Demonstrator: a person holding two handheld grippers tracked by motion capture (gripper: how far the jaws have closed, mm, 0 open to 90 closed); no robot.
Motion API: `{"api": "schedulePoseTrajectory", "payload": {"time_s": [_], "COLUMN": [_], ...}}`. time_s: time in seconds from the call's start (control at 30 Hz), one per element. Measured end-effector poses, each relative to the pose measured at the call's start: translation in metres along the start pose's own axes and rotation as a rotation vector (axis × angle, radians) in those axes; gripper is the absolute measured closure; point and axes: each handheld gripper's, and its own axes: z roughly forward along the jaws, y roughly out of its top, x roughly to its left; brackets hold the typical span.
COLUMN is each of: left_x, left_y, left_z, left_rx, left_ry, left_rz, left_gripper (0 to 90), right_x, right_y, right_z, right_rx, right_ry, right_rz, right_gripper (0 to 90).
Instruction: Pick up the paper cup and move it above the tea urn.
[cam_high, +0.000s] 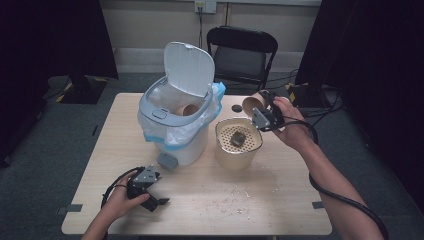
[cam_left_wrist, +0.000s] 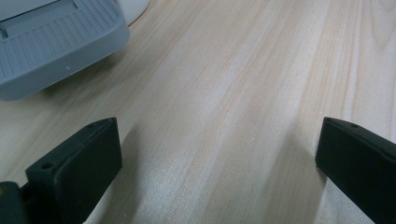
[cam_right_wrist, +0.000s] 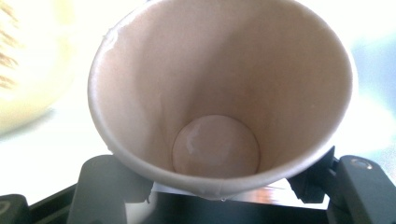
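Note:
My right gripper (cam_high: 260, 106) is shut on a brown paper cup (cam_high: 251, 104), held tipped on its side above the far right of the table, just past a cream bucket (cam_high: 220, 150) with a perforated strainer insert holding a dark lump (cam_high: 237, 138). The right gripper view looks straight into the cup (cam_right_wrist: 219, 93), which is empty inside, with both jaws pressed on its sides. My left gripper (cam_high: 156, 192) rests low over the table's near left with its jaws wide open. In the left gripper view the open left gripper (cam_left_wrist: 217, 163) has only bare wood between its jaws.
A white pedal bin (cam_high: 175, 127) with its lid up and a plastic liner stands at centre left; another paper cup (cam_high: 190, 109) lies inside. Its grey pedal (cam_left_wrist: 51, 44) is close ahead of my left gripper. A small dark disc (cam_high: 236, 108) and crumbs (cam_high: 240, 197) lie on the table. A black chair (cam_high: 241, 55) stands behind.

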Motion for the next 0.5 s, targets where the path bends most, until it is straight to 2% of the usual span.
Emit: {"api": "schedulePoseTrajectory", "payload": {"time_s": [0.03, 0.1, 0.13, 0.17, 0.27, 0.37, 0.4, 0.5], "left_x": [0.0, 0.0, 0.0, 0.0, 0.0, 0.0, 0.0, 0.0], "left_y": [0.0, 0.0, 0.0, 0.0, 0.0, 0.0, 0.0, 0.0], "left_z": [0.0, 0.0, 0.0, 0.0, 0.0, 0.0, 0.0, 0.0], "left_rx": [0.0, 0.0, 0.0, 0.0, 0.0, 0.0, 0.0, 0.0], "left_ry": [0.0, 0.0, 0.0, 0.0, 0.0, 0.0, 0.0, 0.0], "left_rz": [0.0, 0.0, 0.0, 0.0, 0.0, 0.0, 0.001, 0.0], "left_gripper": [0.0, 0.0, 0.0, 0.0, 0.0, 0.0, 0.0, 0.0], "right_x": [0.0, 0.001, 0.001, 0.0, -0.002, -0.007, -0.008, -0.01], "right_y": [-0.002, -0.008, -0.01, -0.014, -0.022, -0.029, -0.03, -0.034], "right_z": [0.001, 0.003, 0.004, 0.005, 0.008, 0.011, 0.011, 0.013], "right_rx": [-0.008, -0.015, -0.031, -0.045, -0.073, -0.099, -0.102, -0.125], "right_ry": [0.041, 0.145, 0.172, 0.23, 0.295, 0.333, 0.326, 0.352], "right_rz": [0.065, 0.232, 0.271, 0.353, 0.502, 0.648, 0.676, 0.768], "right_gripper": [36.6, 36.6, 36.6, 36.5, 36.4, 36.3, 36.3, 36.3]}}
